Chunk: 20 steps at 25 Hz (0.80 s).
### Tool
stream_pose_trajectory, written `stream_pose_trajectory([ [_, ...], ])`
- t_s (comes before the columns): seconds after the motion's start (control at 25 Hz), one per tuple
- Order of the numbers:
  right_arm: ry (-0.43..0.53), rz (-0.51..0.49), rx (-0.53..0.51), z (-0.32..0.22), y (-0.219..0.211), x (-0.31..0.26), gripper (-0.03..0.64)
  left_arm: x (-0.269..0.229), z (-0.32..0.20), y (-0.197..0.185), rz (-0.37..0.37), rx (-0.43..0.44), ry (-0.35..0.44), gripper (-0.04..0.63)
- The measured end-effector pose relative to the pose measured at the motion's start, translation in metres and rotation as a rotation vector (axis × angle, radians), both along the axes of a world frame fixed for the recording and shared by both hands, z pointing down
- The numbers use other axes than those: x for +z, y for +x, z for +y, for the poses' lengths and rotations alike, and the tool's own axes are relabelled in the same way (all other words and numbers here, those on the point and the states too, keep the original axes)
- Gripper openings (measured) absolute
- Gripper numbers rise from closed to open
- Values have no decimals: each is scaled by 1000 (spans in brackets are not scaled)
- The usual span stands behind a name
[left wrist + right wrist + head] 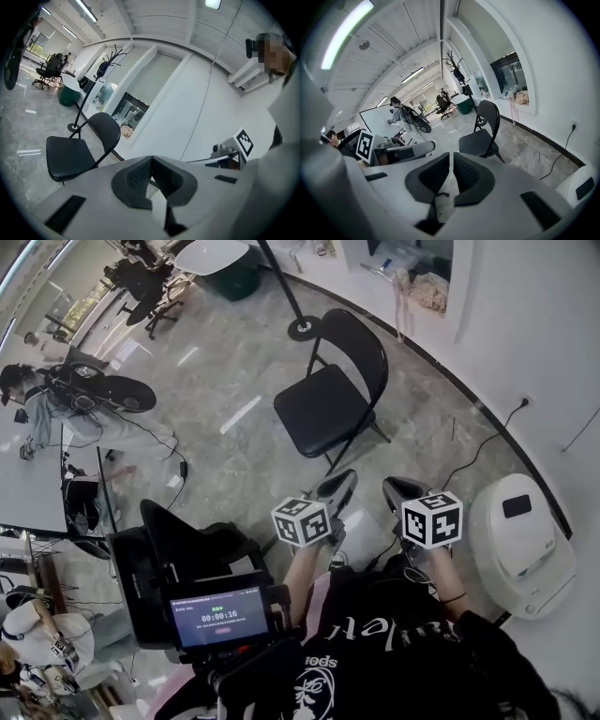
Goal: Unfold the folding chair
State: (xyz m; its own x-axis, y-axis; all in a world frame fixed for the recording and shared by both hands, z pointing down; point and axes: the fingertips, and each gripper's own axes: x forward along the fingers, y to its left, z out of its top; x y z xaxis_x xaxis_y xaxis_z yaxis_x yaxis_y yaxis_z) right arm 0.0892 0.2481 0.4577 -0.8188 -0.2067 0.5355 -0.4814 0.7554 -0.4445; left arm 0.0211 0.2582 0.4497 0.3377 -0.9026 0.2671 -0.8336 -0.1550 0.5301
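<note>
Task item: the black folding chair (pixel 323 409) stands on all its legs on the grey polished floor (pixel 225 352). Its seat is down and level and its backrest is upright. It is near the curved white wall, on the wall side of the floor, just short of the round base of a coat stand (pixel 302 329). Nothing rests on the seat. The left gripper view shows the chair at the left (pixel 68 154), and the right gripper view shows it right of centre (pixel 477 140).

Left gripper (pixel 337 486): held in front of the person's body, pointing toward the chair and well apart from it. In its own view (pixel 151 158) the jaws are fully together, tip against tip, with nothing between them.

Right gripper (pixel 403 488): held just beside the left one, also pointing toward the chair and well apart from it. In its own view (pixel 451 154) the jaws are all but together, with only a thin slit between them and nothing in it.

Neither gripper touches the chair.

Surroundings: a white rounded appliance (pixel 520 540) sits on the floor against the wall, to the right of the right gripper. A black cable runs across the floor from a wall socket (pixel 522 401). A small screen showing a timer (pixel 217 615) is mounted low in front of the person. Another person (pixel 37 409) stands at the far left edge of the floor.
</note>
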Motion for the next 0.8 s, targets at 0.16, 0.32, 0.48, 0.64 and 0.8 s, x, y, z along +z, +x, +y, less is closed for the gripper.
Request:
stream_pose_trajectory([
  [0.16, -3, 9, 32, 23, -32, 1, 38, -5, 27, -28, -22, 15, 3, 5],
  [0.32, -25, 18, 68, 51, -57, -1, 38, -8, 55, -47, -27, 58, -14, 5],
  [0.48, -23, 39, 115, 79, -80, 0, 38, -2, 81, -73, -10, 101, -22, 5],
  [0.64, -32, 54, 176, 106, -87, 2, 38, 5, 100, -85, 15, 145, -26, 5],
  [0.8, -40, 75, 198, 134, -84, 6, 37, 11, 116, -80, 52, 183, -11, 5],
])
